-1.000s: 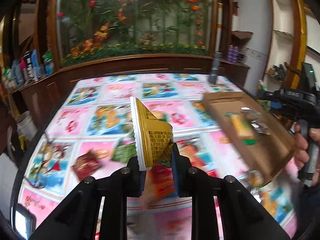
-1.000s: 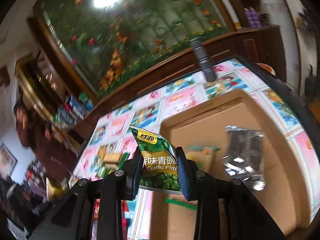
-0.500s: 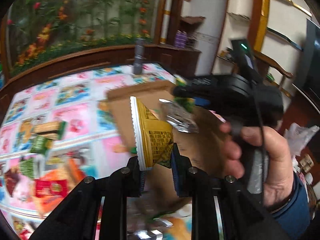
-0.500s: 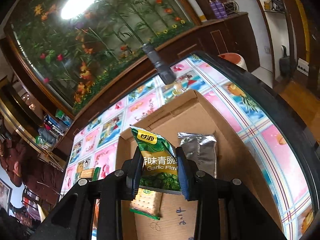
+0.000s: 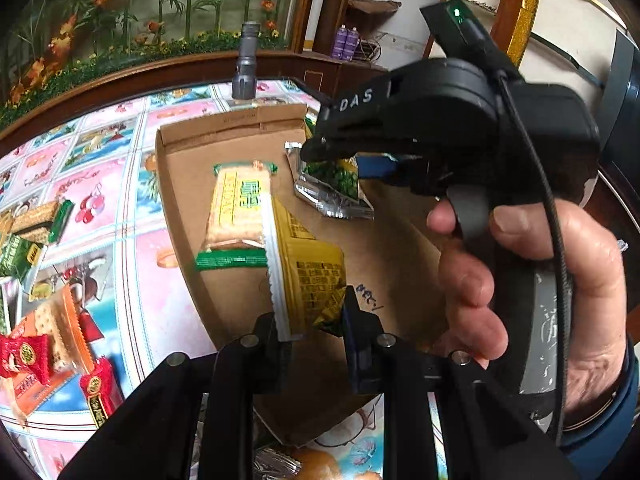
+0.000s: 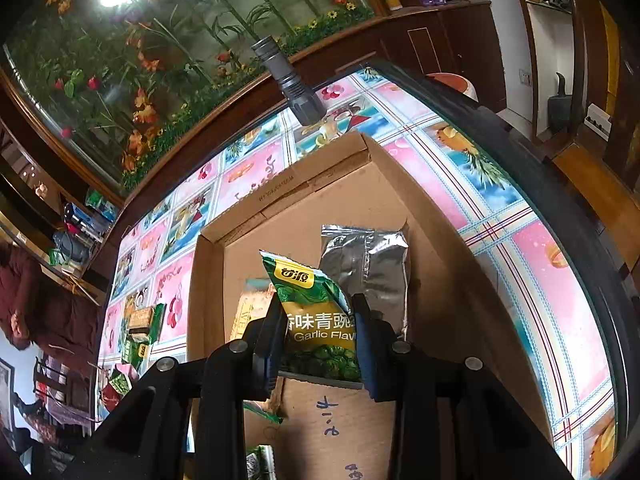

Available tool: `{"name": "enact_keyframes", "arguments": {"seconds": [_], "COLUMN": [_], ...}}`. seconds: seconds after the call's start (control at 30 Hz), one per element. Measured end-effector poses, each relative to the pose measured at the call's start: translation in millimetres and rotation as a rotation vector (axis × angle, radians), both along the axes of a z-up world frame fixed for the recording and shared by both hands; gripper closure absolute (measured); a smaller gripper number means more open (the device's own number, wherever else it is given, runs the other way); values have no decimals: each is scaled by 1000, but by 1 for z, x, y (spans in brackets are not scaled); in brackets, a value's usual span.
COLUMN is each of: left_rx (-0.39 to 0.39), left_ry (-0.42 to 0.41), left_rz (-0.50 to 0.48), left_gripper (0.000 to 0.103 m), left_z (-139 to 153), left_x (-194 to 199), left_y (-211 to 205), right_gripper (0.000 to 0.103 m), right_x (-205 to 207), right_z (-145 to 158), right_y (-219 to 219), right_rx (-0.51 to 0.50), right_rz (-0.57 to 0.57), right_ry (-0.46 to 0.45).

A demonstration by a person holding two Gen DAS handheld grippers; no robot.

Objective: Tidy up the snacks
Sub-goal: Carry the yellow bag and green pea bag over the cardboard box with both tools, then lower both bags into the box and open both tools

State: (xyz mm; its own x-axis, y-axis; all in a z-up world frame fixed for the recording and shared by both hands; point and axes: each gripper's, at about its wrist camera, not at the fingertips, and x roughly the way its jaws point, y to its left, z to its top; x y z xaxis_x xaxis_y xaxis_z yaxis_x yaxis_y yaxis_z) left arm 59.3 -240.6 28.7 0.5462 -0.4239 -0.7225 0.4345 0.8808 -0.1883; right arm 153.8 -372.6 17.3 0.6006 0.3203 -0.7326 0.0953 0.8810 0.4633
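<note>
2 views, 2 loaded tongs, both now over the cardboard box (image 5: 392, 248).

Left wrist view: my left tongs (image 5: 310, 344) are pinching the yellow packet (image 5: 308, 264) by its lower end. A second ago this view showed open table (image 5: 100, 184) with the box off to the right; now the box floor fills the middle, so I have swung across and dipped toward it. The packet stands up from the pads, long axis running up and slightly left, white crimped edge toward the left. Beneath it a cracker pack (image 5: 236, 208) lies flat in the box, lengthwise toward the far wall. The person's right hand (image 5: 532, 280) and the right tongs crowd the right side, the green packet's end showing beneath them beside the silver pouch (image 5: 332, 196).

Right wrist view: my right tongs (image 6: 320, 340) are clamped on the green pea packet (image 6: 316, 312), logo end up and leaning left, long axis near upright. The silver pouch (image 6: 366, 268) lies just behind it. This view has settled lower over the box.

I judge both drops are near; loose snacks (image 6: 140, 328) wait on the table.
</note>
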Motion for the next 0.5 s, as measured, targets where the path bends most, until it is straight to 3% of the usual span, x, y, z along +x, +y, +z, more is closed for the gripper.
{"name": "enact_keyframes", "arguments": {"seconds": [0.5], "left_rx": [1], "left_ry": [15], "left_rz": [3], "left_gripper": [82], "left_z": [-5], "left_x": [-1], "left_y": [-1], "right_gripper": [68], "right_x": [0], "right_z": [-1], "right_y": [26], "right_rx": [-101], "right_rz": [83], "right_ry": [13]}}
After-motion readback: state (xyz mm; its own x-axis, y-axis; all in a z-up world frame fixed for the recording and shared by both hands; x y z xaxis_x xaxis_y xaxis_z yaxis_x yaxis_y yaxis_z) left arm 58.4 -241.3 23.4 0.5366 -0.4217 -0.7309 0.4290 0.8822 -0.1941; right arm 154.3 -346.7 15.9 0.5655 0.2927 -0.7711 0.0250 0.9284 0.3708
